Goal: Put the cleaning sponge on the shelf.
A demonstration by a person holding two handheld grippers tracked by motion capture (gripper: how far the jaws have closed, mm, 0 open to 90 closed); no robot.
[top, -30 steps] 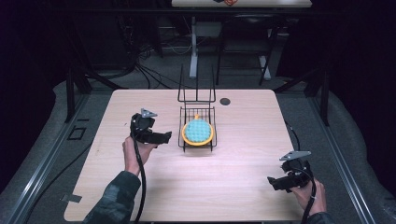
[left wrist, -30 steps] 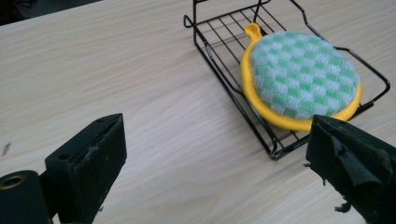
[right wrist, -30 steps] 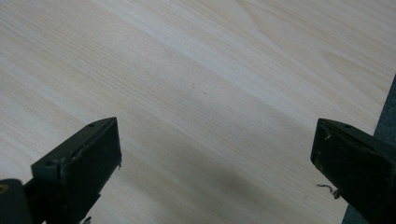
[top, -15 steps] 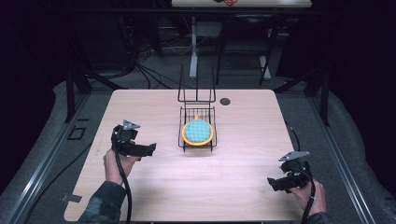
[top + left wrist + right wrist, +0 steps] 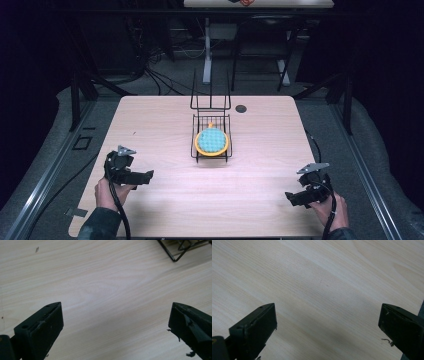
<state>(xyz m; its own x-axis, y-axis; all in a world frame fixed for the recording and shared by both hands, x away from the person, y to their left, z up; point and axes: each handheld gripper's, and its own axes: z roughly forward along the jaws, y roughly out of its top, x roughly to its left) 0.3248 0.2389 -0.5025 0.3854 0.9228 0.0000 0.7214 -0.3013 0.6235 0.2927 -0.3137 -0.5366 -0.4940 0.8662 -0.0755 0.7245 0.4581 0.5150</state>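
A black wire rack (image 5: 212, 131) stands at the middle of the wooden table (image 5: 165, 125), its tall back rising at the far side. In it lies an orange-rimmed plate with a blue-green middle (image 5: 212, 142). My left gripper (image 5: 146, 176) hovers at the near left of the table, well away from the rack, jaws wide open over bare wood (image 5: 110, 295). A corner of the rack (image 5: 175, 252) shows in the left gripper view's top right. At the near right, my right gripper (image 5: 291, 198) is open too, with nothing but wood (image 5: 324, 290) between its jaws.
A small dark round spot (image 5: 241, 108) sits on the table behind the rack, to its right. Dark floor, cables and table legs lie beyond the far edge. Bare wood stretches between the two grippers along the near side.
My left gripper has drawn back from beside the rack toward the near left corner of the table. The right gripper has stayed where it was.
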